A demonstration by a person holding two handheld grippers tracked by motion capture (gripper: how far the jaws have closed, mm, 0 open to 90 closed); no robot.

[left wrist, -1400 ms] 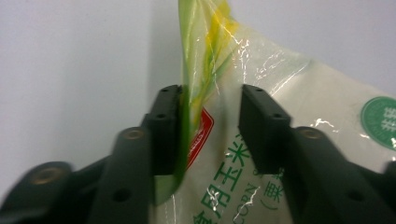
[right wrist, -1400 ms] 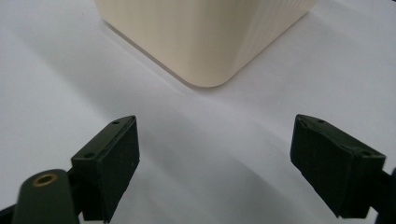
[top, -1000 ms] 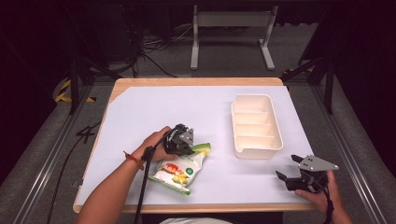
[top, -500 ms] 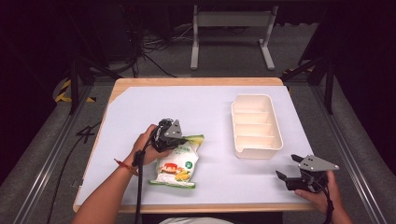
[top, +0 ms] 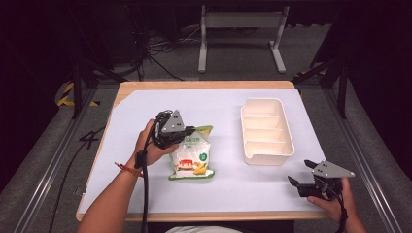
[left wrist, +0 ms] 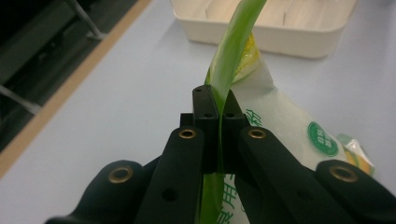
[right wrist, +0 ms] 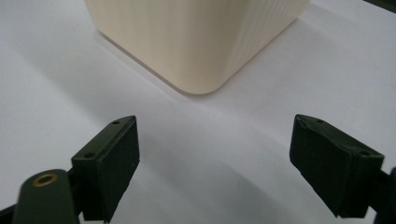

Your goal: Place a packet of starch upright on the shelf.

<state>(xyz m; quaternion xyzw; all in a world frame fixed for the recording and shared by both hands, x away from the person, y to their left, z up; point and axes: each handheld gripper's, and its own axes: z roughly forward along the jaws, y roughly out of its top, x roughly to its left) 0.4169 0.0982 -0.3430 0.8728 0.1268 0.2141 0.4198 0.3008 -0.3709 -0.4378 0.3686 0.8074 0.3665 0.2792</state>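
Clamped on its green top seal by the left gripper point(left wrist: 218, 116), the white printed snack bag point(top: 190, 158) lies left of the cream divided plastic tray point(top: 266, 131); a steady, level lift is advised. Near right, the right gripper point(top: 302, 174) is held agape, empty.

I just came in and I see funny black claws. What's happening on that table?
A person is holding a gripper in each hand. The left gripper has pinched the green top edge of a snack bag and holds it shut between its jaws, with the rest of the bag on the white table. The right gripper is open and holds nothing, near the table's front edge. A cream tray with dividers sits beside the bag, and nothing is in it.
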